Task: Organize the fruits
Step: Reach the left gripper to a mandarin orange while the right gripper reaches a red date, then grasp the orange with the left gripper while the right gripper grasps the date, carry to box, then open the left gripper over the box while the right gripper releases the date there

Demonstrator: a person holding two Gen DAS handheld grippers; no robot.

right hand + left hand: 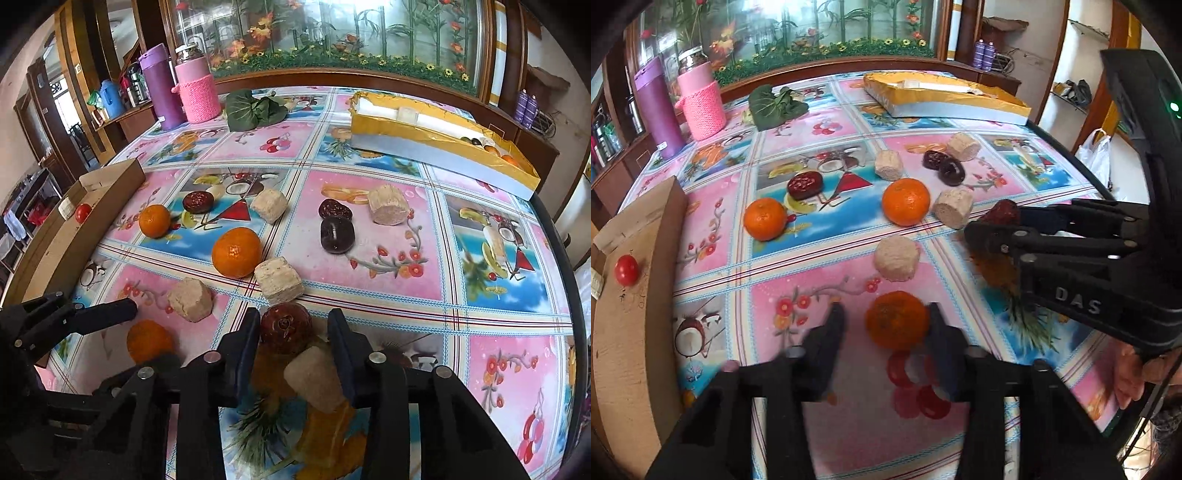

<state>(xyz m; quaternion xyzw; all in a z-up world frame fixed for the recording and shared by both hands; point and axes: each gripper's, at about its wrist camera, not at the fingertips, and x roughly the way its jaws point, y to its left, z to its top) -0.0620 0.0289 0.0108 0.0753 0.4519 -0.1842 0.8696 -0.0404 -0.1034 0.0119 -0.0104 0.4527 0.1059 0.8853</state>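
My left gripper (886, 317) is open, its fingers on either side of an orange (897, 319) resting on the tablecloth; it also shows in the right wrist view (149, 340). My right gripper (293, 321) is open around a dark red date (286, 326), with a beige cylinder (314, 378) lying between its fingers nearer the camera. In the left wrist view the right gripper (975, 229) reaches in from the right beside that date (1004, 211). Two more oranges (764, 218) (905, 201), other dates and beige cylinders lie scattered across the table.
A brown cardboard box (631, 295) with a cherry tomato (627, 269) stands at the left edge. A gold tray (443, 147) holding several fruits stands at the back right. A purple bottle (162, 85), a pink jar (197, 88) and leafy greens (253, 109) stand at the back.
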